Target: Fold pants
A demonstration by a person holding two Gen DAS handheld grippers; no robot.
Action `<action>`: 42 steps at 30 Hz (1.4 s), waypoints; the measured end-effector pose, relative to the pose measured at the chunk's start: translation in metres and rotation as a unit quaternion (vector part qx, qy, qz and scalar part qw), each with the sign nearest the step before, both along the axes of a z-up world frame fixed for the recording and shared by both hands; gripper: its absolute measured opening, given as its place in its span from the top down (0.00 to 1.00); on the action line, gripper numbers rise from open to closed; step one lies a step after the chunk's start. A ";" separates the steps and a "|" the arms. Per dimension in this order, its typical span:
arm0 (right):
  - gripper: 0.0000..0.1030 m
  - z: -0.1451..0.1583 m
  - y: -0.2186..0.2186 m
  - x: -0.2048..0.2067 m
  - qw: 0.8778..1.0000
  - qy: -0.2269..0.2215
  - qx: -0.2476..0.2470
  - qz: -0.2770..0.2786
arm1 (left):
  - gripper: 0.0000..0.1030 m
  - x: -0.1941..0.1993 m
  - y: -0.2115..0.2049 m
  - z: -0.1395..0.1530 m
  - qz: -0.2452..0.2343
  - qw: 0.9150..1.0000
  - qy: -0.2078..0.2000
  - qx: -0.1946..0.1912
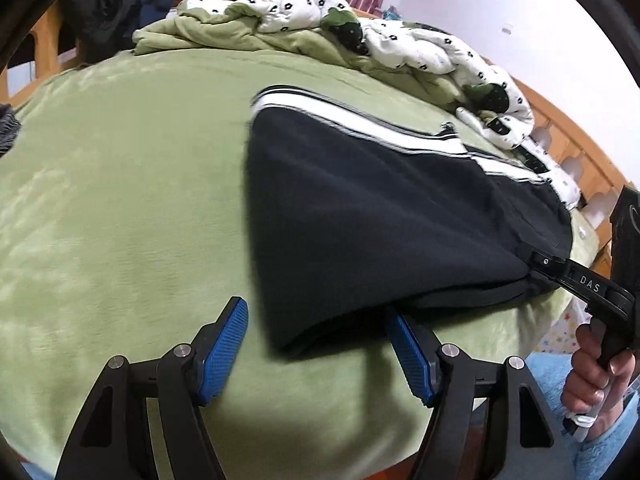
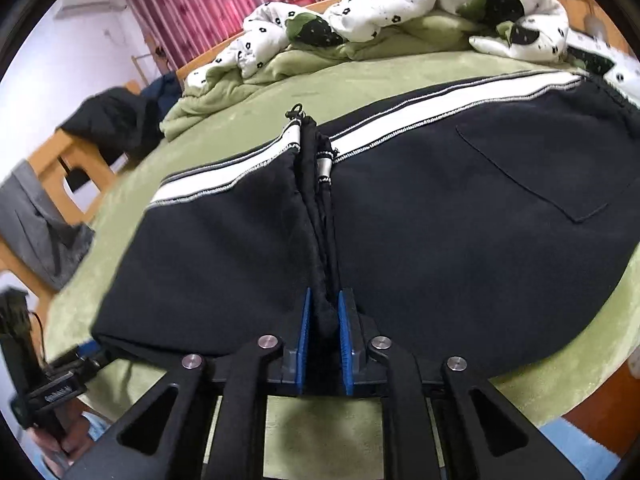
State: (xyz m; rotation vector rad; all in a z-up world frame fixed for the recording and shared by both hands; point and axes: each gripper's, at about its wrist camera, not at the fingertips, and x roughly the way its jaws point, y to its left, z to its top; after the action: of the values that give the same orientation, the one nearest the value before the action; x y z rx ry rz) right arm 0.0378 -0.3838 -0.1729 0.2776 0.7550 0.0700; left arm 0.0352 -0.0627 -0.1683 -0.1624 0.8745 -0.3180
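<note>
One pair of black track pants (image 2: pixel 440 208) is lying across the middle of the frame on a bed covered by a green blanket (image 1: pixel 120 208), showing one white side stripe edged in grey stitching and one patch pocket at the right of the right wrist view. One white quilt (image 2: pixel 400 8) with black dots is sitting bunched along the top of both views. The right claw (image 2: pixel 324 336), at lower centre of its own view, is pinching a bunched ridge of the dark fabric between its two blue pads, jaws standing narrow. In the left wrist view the left claw (image 1: pixel 316 344) is standing wide at the bottom of the frame; the folded edge of the pants is lying over the tip of its right-hand pad, and neither pad is pressing the cloth. At the right edge there, the right claw's arm is showing the letters "DAS", with a hand (image 1: pixel 596 376) gripping its handle, partly cut off by the frame
</note>
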 end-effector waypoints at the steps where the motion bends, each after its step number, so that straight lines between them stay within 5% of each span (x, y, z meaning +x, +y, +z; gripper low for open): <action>1: 0.79 0.003 0.000 0.000 1.000 -0.004 0.000 -0.001 | 0.31 0.001 -0.003 -0.001 0.003 1.000 -0.002 -0.003; 3: 0.67 0.007 -0.001 0.001 1.000 -0.004 0.009 -0.004 | 0.31 0.002 -0.007 -0.003 0.013 1.000 -0.010 -0.002; 7: 0.66 0.005 -0.005 0.004 1.000 0.007 0.020 -0.005 | 0.45 -0.011 0.004 0.003 0.045 0.997 -0.047 0.036; 15: 0.62 0.016 -0.015 0.007 1.000 0.003 0.021 -0.008 | 0.46 -0.038 0.044 0.006 0.052 0.998 -0.027 -0.023; 18: 0.50 0.027 -0.016 0.015 1.000 0.000 0.021 0.000 | 0.45 -0.027 0.038 0.005 0.038 0.998 -0.014 -0.038; 25: 0.43 0.047 -0.013 0.054 1.000 0.000 -0.018 0.016 | 0.45 -0.014 0.003 0.000 0.026 0.999 -0.035 0.021; 29: 0.42 0.035 -0.007 0.082 0.999 0.029 -0.031 0.021 | 0.45 -0.008 0.005 -0.003 0.058 0.997 -0.052 0.030; 34: 0.42 0.003 -0.007 0.110 0.995 0.083 0.016 0.043 | 0.45 -0.017 0.012 -0.010 0.044 0.996 -0.071 0.021; 38: 0.34 -0.011 -0.001 0.120 0.994 0.084 0.027 0.058 | 0.45 -0.012 0.024 -0.009 0.049 0.997 -0.058 -0.027; 40: 0.37 -0.012 0.003 0.124 0.992 0.091 0.019 0.081 | 0.45 -0.008 0.032 -0.010 0.052 0.996 -0.049 -0.056; 42: 0.77 -0.012 0.002 0.124 0.990 0.089 0.035 0.102 | 0.45 -0.006 0.034 -0.012 0.052 0.995 -0.048 -0.066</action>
State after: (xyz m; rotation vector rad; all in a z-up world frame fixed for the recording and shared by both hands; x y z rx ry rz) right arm 0.1616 -0.3822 -0.1849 0.2756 0.9591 0.2695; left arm 0.0293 -0.0283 -0.1800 -0.3111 0.7470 -0.2836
